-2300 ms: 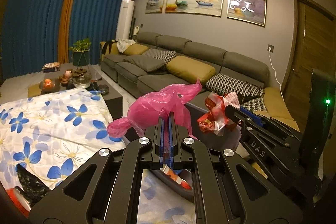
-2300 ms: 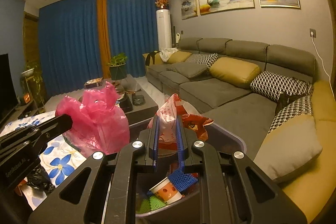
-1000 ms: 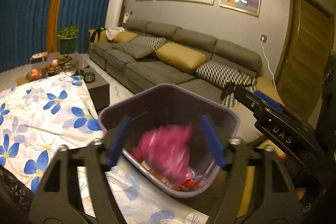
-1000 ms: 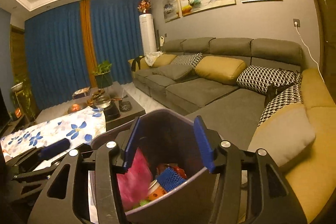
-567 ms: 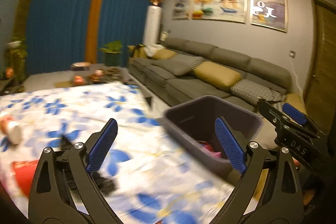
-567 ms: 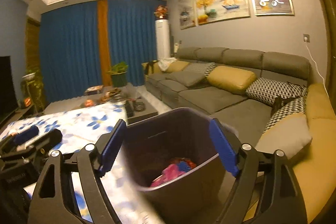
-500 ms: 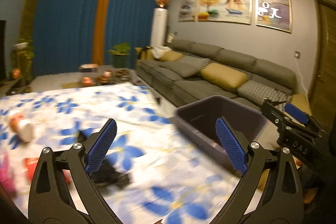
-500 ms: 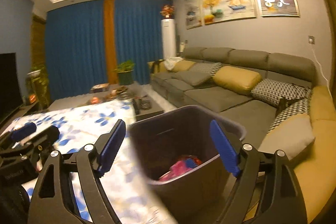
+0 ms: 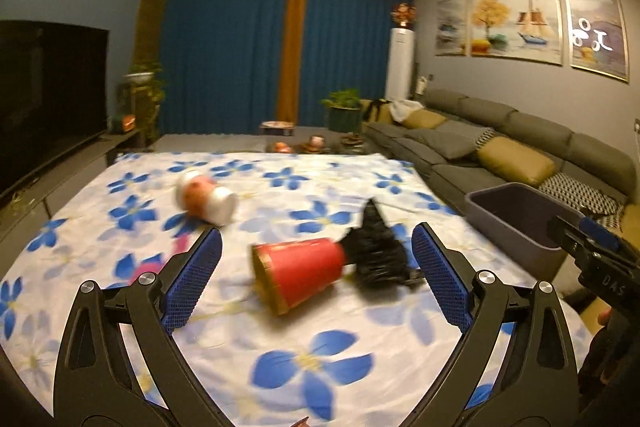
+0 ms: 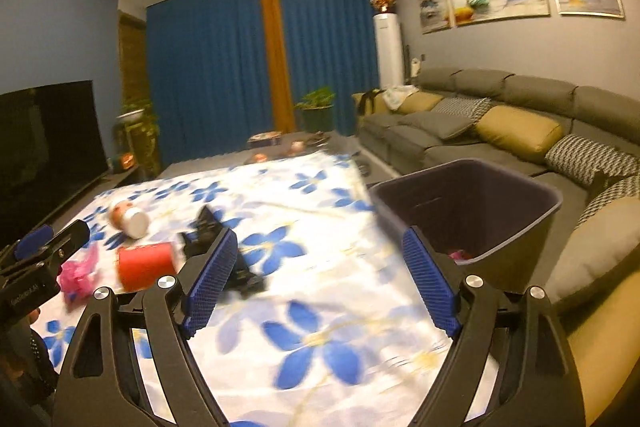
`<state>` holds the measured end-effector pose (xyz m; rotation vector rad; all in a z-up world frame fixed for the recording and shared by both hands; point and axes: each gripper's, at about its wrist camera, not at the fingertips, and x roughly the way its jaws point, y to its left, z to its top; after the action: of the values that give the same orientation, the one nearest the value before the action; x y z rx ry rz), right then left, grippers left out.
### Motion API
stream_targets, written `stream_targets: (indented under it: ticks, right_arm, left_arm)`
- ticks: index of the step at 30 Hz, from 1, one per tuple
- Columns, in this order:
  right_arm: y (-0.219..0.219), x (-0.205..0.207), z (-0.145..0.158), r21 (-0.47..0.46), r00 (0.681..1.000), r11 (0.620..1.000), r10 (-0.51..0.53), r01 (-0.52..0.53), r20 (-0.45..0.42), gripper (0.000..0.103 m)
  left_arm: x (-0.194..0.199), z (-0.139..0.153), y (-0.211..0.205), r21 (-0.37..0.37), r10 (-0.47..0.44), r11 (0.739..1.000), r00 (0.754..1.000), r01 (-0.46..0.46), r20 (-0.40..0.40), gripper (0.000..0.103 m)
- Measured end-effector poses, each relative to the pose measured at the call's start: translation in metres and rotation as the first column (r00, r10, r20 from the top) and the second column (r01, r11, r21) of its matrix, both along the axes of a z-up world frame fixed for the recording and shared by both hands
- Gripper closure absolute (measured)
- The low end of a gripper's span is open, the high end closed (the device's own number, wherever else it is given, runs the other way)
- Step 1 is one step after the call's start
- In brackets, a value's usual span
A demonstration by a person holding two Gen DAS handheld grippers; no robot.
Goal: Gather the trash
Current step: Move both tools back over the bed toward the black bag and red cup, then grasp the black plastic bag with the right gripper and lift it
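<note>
red cup lies tipped, mouth seemingly toward camera-left (blurred); both tools, left and right, gape empty.

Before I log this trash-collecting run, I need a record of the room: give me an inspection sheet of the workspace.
Surface: flowered cloth, white with blue blooms.
Job's things: red cup on its side, touching a black bag; white cup tipped over farther back; pink bag beside the red cup; grey bin at the cloth's edge, trash inside.
Clutter: nothing seen beyond the trash.
Grippers: left gripper open, empty, aimed at the red cup; right gripper open, empty.
Cables: one white lead down the wall.
Surroundings: sofa, blue curtains, television.
</note>
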<state>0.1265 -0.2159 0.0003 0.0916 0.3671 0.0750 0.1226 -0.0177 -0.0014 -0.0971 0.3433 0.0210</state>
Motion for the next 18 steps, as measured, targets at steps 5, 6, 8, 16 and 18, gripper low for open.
stream_targets:
  ticks: [5, 6, 8, 16, 18]
  right_arm:
    - [0.033, 0.002, -0.007, -0.016, 0.998, 0.998, 0.052, -0.053, -0.024, 0.021]
    - [0.038, 0.004, -0.008, -0.023, 0.998, 0.998, 0.060, -0.060, -0.027, 0.021]
    - [0.046, 0.006, -0.010, -0.036, 0.997, 0.997, 0.069, -0.070, -0.033, 0.021]
    - [0.069, 0.029, -0.019, -0.067, 0.994, 0.994, 0.087, -0.091, -0.060, 0.021]
    - [0.073, 0.038, -0.020, -0.070, 0.993, 0.993, 0.095, -0.100, -0.076, 0.021]
  left_arm:
    - [-0.013, -0.003, 0.027, -0.010, 0.051, 0.999, 0.999, -0.051, -0.007, 0.009]
    - [-0.016, -0.004, 0.032, -0.008, 0.064, 0.998, 0.998, -0.064, -0.005, 0.009]
    - [-0.020, -0.004, 0.039, -0.010, 0.082, 0.997, 0.997, -0.082, 0.001, 0.009]
    - [-0.022, -0.002, 0.059, -0.031, 0.133, 0.991, 0.991, -0.133, 0.006, 0.009]
    - [-0.021, -0.001, 0.060, -0.037, 0.135, 0.990, 0.991, -0.134, 0.007, 0.009]
